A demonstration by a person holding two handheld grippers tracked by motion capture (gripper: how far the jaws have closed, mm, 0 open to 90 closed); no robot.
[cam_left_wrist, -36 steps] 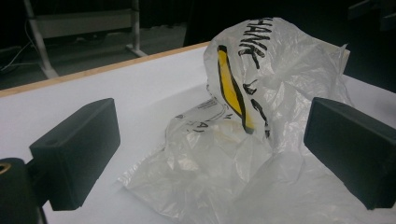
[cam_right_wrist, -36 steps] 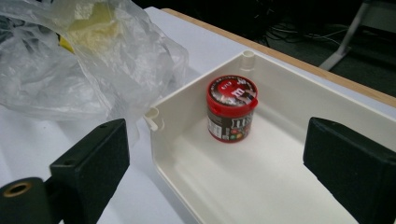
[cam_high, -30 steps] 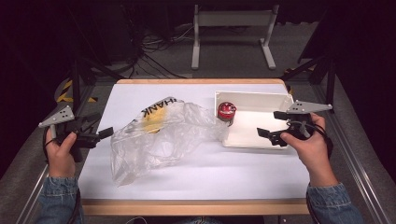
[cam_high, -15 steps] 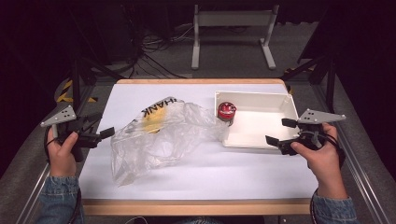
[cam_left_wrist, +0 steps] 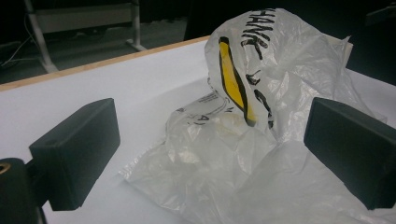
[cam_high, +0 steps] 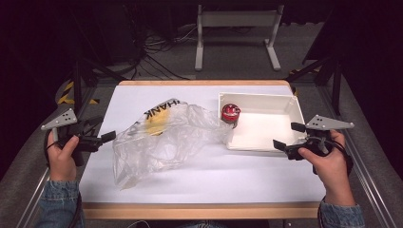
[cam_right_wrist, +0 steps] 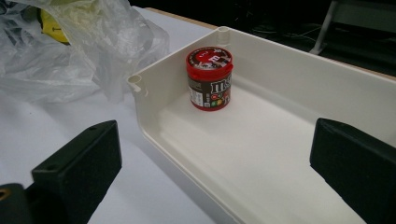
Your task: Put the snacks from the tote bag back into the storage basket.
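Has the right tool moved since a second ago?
Yes. The right tool has drawn back from over the white tray toward its near right corner, jaws open and empty.

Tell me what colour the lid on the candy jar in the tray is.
Red; the jar and its lid show best in the right gripper view.

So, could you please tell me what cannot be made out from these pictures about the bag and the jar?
- Crumpled clear plastic bag: whether anything lies inside; its folds hide this in the high view and the left gripper view.
- Bag's black lettering: creases hide part of the word.
- Small red-lidded candy jar in the white plastic tray: its fill level; the label wraps it in the right gripper view.
- Jar label's small print: too small.
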